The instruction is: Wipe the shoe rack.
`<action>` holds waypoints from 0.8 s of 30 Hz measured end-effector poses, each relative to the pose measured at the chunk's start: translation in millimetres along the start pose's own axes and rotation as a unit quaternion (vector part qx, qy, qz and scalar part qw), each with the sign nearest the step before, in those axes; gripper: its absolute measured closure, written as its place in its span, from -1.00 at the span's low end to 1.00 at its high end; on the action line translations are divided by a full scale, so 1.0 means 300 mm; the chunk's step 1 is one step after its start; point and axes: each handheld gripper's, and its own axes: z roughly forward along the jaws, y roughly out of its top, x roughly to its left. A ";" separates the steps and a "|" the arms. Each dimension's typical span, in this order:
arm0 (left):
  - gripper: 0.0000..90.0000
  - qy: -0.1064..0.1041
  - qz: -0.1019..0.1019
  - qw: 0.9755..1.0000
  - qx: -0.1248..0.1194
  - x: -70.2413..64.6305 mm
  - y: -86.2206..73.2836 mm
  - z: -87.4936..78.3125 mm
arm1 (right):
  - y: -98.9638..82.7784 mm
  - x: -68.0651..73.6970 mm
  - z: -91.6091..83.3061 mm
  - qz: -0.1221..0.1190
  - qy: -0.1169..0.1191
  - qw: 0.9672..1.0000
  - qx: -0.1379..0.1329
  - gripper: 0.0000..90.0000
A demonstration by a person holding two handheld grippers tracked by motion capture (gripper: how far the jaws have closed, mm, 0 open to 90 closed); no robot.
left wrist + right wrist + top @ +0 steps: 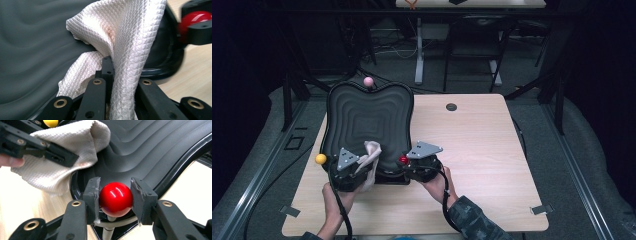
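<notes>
A large black plastic tray with wavy concentric ridges (pixel 362 112) lies on the left part of the pale wooden desk (pixel 482 150), one edge reaching past the desk's far side. The left tongs (pixel 347 172) are clamped on a cream waffle-weave cloth (pixel 371 156), which bunches up between the jaws and drapes over the tray's near rim; in the left gripper view the cloth (pixel 120 37) rises from the pinched jaws and lies against the grey ridged surface (pixel 32 50). The right tongs (pixel 115 198) hold a glossy red ball knob (pixel 115 198) on a thin stem at the tray's near right corner, pads pressed on both its sides. A yellow ball knob (pixel 321 159) sits at the near left corner and a pink ball knob (pixel 368 81) at the far edge. A small dark round grommet (pixel 451 107) sits in the desk just right of the tray
</notes>
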 end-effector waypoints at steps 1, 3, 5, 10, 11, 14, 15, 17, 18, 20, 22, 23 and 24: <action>0.84 -0.006 0.001 1.000 -0.004 -0.017 0.003 0.003 | 0.000 0.000 0.000 0.000 0.000 1.000 0.000 0.33; 0.84 -0.014 0.002 1.000 -0.007 -0.031 0.007 0.006 | 0.000 0.000 0.000 0.000 0.000 1.000 0.000 0.33; 0.84 -0.023 0.000 1.000 -0.010 -0.044 0.011 0.009 | 0.000 0.000 0.000 0.001 0.000 1.000 0.001 0.33; 0.84 -0.040 0.006 0.999 -0.009 -0.076 0.019 0.022 | -0.001 0.000 0.001 0.000 0.000 1.000 0.000 0.33; 0.84 -0.047 0.012 0.999 -0.009 -0.096 0.022 0.029 | -0.001 0.000 0.001 0.001 0.000 1.000 0.001 0.33; 0.84 -0.052 0.026 0.998 -0.008 -0.122 0.025 0.039 | -0.001 0.000 0.001 0.000 0.000 1.000 0.001 0.33; 0.84 -0.052 0.026 0.998 -0.008 -0.122 0.025 0.039 | -0.001 0.000 0.001 0.000 0.000 1.000 0.001 0.33; 0.84 -0.052 0.033 0.998 -0.008 -0.136 0.027 0.045 | -0.001 0.000 0.001 -0.001 0.000 1.000 0.001 0.33; 0.84 -0.051 0.032 0.998 -0.008 -0.136 0.026 0.045 | -0.001 0.000 0.001 -0.001 0.000 1.000 0.001 0.33; 0.84 -0.052 0.029 0.998 -0.009 -0.135 0.026 0.046 | -0.001 0.000 0.001 -0.001 0.000 1.000 0.001 0.33; 0.84 -0.055 0.027 0.998 -0.008 -0.136 0.026 0.047 | -0.001 0.000 0.001 -0.001 0.000 1.000 0.001 0.33; 0.84 -0.056 0.028 0.998 -0.009 -0.137 0.026 0.048 | -0.001 0.000 0.002 -0.001 0.000 1.000 0.001 0.33; 0.84 -0.056 0.028 0.998 -0.009 -0.137 0.026 0.048 | -0.001 0.000 0.002 -0.001 0.000 1.000 0.001 0.33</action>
